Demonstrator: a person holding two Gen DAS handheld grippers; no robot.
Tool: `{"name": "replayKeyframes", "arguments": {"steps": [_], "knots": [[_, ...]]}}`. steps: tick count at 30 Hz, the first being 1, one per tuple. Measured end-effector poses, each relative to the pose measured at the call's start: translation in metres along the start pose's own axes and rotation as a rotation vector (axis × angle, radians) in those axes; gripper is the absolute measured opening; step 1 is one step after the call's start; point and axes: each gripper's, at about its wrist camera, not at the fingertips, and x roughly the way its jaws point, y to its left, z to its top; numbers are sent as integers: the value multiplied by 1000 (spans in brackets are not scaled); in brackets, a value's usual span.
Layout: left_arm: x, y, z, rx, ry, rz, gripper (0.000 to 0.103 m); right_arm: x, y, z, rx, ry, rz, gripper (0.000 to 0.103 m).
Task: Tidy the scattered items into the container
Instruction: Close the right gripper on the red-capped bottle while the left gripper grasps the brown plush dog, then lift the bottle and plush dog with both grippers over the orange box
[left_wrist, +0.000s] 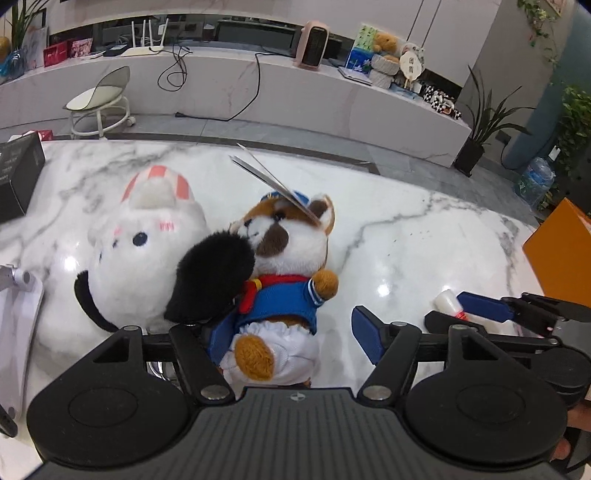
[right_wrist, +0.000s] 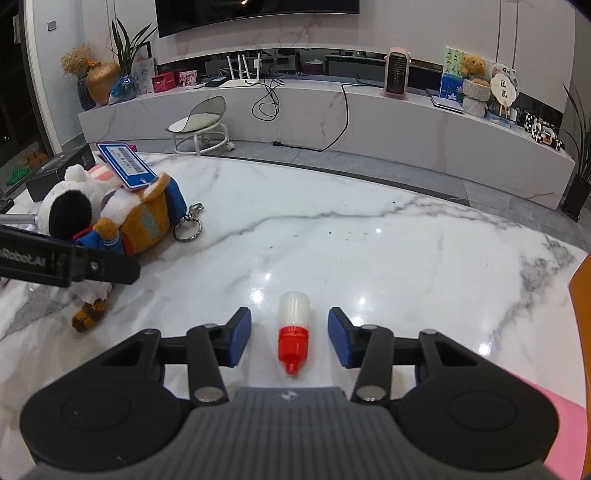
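Observation:
A brown-and-white plush in a blue jacket (left_wrist: 284, 280) lies on the marble table (left_wrist: 424, 236), with a paper tag on its head. A white plush with a black ear (left_wrist: 147, 254) lies against its left side. My left gripper (left_wrist: 291, 339) is open, its fingers on either side of the brown plush's legs. A small white bottle with a red cap (right_wrist: 293, 332) lies on the table between the open fingers of my right gripper (right_wrist: 290, 341). The bottle (left_wrist: 448, 301) and right gripper (left_wrist: 480, 314) also show in the left wrist view. The plush pile (right_wrist: 122, 218) sits at the left in the right wrist view.
An orange container (left_wrist: 561, 258) stands at the table's right edge. A black box (left_wrist: 18, 173) sits at the far left. A key ring (right_wrist: 188, 229) lies beside the plush. A white stool (left_wrist: 103, 99) and a low marble shelf stand beyond the table.

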Motion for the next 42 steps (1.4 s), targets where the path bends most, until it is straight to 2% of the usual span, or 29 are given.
{"name": "replayKeyframes", "arguments": {"steps": [5,9,11,13,15,18,28,35,42], "knots": [[1,-7,-1,34,0,23,85,0,-2,-1,0,0,-9,44],[2,-12,-2,67,-1,45,83,0,-4,1,4,5,-19,31],[2,-16,-2,94,0,67,79,0,-5,1,6,6,-22,28],[2,-19,-2,113,2,85,64,-1,-4,1,3,8,-25,20],[0,-16,-1,99,0,75,49,-1,-2,1,0,11,-25,20],[-2,-12,0,70,4,48,48,-1,-1,2,-1,19,-23,20],[-7,-21,0,85,21,-3,45,-11,-9,11,27,19,-43,20],[-17,-39,1,106,3,-7,45,-29,-20,17,56,-1,-54,20],[-35,-61,6,128,-36,0,45,-57,-38,25,90,-64,-70,20]]}}
